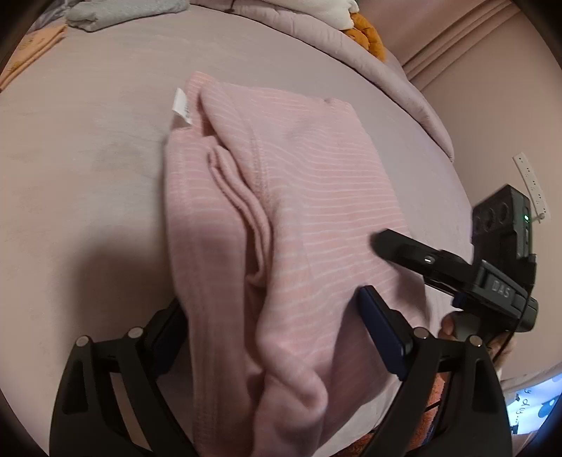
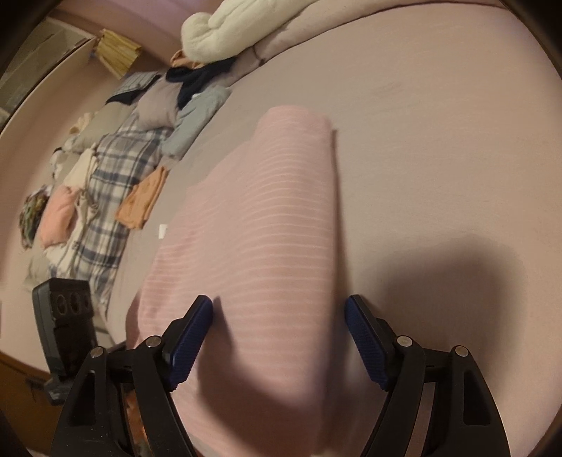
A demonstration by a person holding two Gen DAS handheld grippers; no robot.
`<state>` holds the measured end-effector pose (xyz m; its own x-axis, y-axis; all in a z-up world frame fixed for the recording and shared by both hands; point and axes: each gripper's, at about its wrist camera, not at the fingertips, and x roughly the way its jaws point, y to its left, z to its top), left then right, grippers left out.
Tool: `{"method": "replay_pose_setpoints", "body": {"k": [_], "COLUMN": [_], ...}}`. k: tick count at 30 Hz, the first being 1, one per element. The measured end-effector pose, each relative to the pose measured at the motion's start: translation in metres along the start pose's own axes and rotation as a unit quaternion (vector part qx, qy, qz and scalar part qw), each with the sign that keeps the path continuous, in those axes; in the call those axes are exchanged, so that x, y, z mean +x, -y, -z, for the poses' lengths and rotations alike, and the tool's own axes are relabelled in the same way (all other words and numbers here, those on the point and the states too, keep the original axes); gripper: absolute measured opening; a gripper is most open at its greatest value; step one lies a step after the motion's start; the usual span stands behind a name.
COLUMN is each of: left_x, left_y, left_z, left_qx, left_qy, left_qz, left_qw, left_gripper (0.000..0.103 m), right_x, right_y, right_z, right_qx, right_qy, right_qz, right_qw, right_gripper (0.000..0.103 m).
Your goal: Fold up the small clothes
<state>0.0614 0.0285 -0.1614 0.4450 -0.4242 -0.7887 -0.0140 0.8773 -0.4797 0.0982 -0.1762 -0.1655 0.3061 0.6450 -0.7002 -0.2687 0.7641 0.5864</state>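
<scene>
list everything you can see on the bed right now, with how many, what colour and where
Striped garment: one, pink with thin white stripes, partly folded, middle of bed, between both grippers' fingers.
Care label: one, white, at garment's far edge.
Bed sheet: one, mauve, under everything.
Orange folded cloth: one, beside checked fabric.
Checked fabric: one, blue and white, along bed's far side.
Grey-blue folded cloth: one, near pile.
White fluffy item: one, on the rumpled quilt.
Left gripper: black, blue pads, open.
Right gripper: black, blue pads, open.
</scene>
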Motion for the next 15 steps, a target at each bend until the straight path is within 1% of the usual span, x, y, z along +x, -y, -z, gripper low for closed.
{"method": "replay_pose_setpoints", "body": {"k": [4, 7, 8, 9, 10, 11, 12, 13, 15], "left_x": [0.007, 0.011, 0.013, 0.014, 0.015, 0.015, 0.014, 0.012, 0.009], "left_y": [0.003, 0.004, 0.005, 0.006, 0.007, 0.008, 0.008, 0.009, 0.013], "left_z": [-0.003, -0.005, -0.005, -0.005, -0.006, -0.007, -0.007, -0.006, -0.007], "left_qx": [0.005, 0.002, 0.004, 0.007, 0.008, 0.006, 0.004, 0.004, 0.005], "left_qy": [-0.002, -0.002, -0.002, -0.001, -0.002, 0.000, 0.004, 0.007, 0.014], "left_qz": [0.012, 0.014, 0.011, 0.010, 0.009, 0.006, 0.001, -0.001, -0.009], "left_qw": [0.9999, 0.9999, 0.9999, 0.9999, 0.9999, 1.0000, 1.0000, 1.0000, 0.9999], "left_gripper": [0.090, 0.082, 0.075, 0.066, 0.062, 0.056, 0.050, 0.048, 0.044], "right_x": [0.011, 0.018, 0.020, 0.021, 0.022, 0.023, 0.023, 0.022, 0.019], "right_y": [-0.001, -0.006, -0.008, -0.009, -0.011, -0.012, -0.010, -0.010, -0.009], "right_z": [-0.006, -0.008, -0.009, -0.009, -0.009, -0.009, -0.009, -0.009, -0.009], "right_qx": [-0.008, -0.020, -0.028, -0.032, -0.038, -0.043, -0.044, -0.041, -0.034], "right_qy": [-0.008, -0.015, -0.016, -0.017, -0.019, -0.021, -0.021, -0.020, -0.016], "right_qz": [-0.029, -0.039, -0.039, -0.038, -0.036, -0.030, -0.027, -0.023, -0.027], "right_qw": [1.000, 0.999, 0.999, 0.999, 0.998, 0.998, 0.998, 0.999, 0.999], "right_gripper": [0.078, 0.077, 0.075, 0.071, 0.064, 0.060, 0.049, 0.040, 0.036]}}
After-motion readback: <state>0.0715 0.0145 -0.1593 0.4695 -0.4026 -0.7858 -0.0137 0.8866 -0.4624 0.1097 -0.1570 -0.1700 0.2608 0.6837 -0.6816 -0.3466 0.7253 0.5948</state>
